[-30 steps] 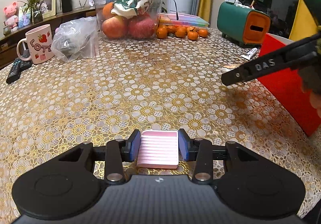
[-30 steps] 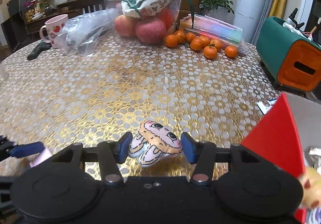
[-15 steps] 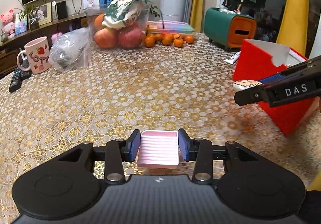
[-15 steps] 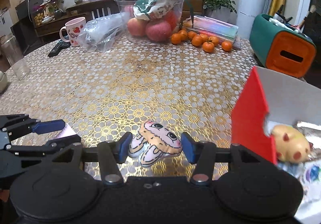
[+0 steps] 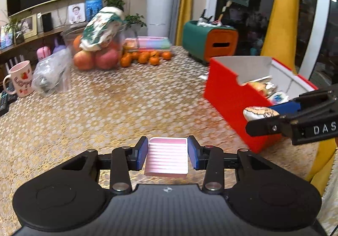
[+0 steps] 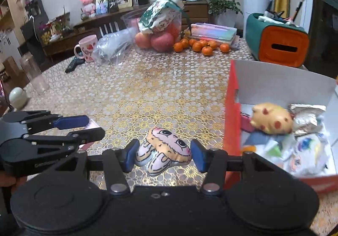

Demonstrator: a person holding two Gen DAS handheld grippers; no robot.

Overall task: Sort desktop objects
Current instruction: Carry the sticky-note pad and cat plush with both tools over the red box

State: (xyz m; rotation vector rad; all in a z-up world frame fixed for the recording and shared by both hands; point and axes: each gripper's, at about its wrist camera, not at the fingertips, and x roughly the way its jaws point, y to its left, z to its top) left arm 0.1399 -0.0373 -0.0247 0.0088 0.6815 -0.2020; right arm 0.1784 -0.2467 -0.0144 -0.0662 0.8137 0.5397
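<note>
My left gripper (image 5: pixel 166 154) is shut on a pink ribbed block (image 5: pixel 166 156) and holds it above the table. My right gripper (image 6: pixel 163 154) is shut on a flat cartoon rabbit toy (image 6: pixel 163 152), also raised above the table. The red box (image 6: pixel 231 109) with white inside stands at the right and holds a yellow spotted pig toy (image 6: pixel 272 118) and several packets. In the left wrist view the box (image 5: pixel 230 96) lies ahead right, with the right gripper (image 5: pixel 262 115) and the rabbit toy (image 5: pixel 258 113) at its near corner. The left gripper (image 6: pixel 84 128) shows at the left of the right wrist view.
At the far side of the gold-patterned table (image 6: pixel 147 88) stand a bowl of apples (image 6: pixel 156 39), loose tangerines (image 6: pixel 200 45), a plastic bag (image 6: pixel 112 45), a pink mug (image 6: pixel 86 47), a remote (image 6: pixel 72 64) and a green-orange holder (image 6: pixel 278 41). A glass (image 6: pixel 33 73) stands at the left edge.
Both grippers have risen and moved right toward the red box, each still holding its object. The box interior has come into view.
</note>
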